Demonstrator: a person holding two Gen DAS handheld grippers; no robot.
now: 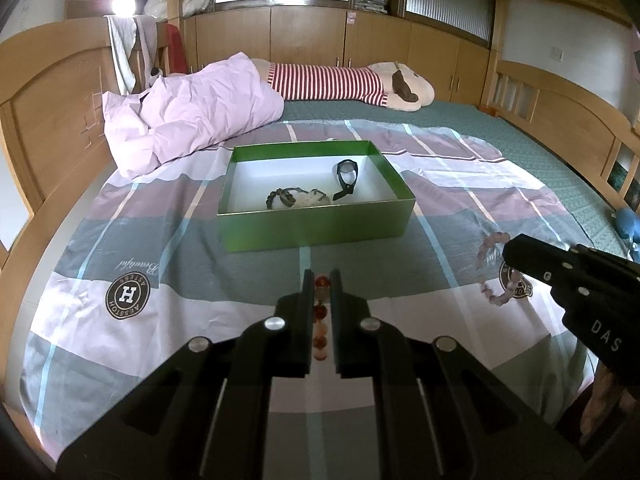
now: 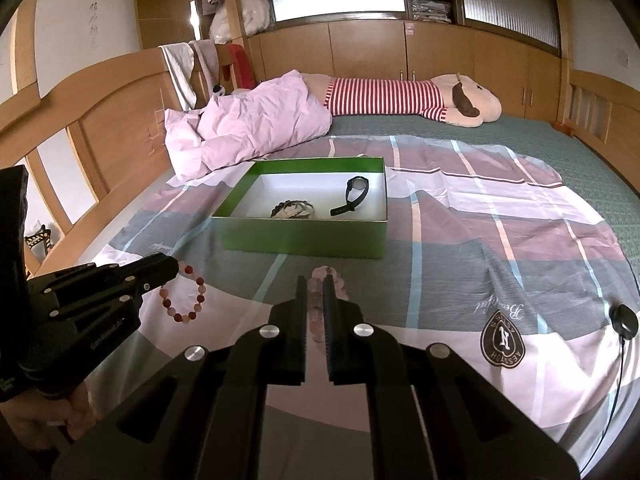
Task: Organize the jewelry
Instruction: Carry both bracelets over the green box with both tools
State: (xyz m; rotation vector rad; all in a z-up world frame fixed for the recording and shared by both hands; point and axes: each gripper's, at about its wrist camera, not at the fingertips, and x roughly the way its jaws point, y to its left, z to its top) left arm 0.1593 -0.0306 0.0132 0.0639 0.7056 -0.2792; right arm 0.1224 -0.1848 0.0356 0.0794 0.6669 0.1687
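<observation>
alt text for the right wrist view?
Right gripper shut on a pale pink bead bracelet on a plaid bedsheet. Ahead, an open green box holds a black watch; at left, the left gripper grips a red bead bracelet.

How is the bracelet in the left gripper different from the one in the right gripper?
The red bead bracelet has mixed dark red and peach beads; the pink bead bracelet is pale pink throughout. The left gripper is shut on the red one, the right gripper on the pink one. Both are round-bead loops on the bedsheet, outside the green box.
</observation>
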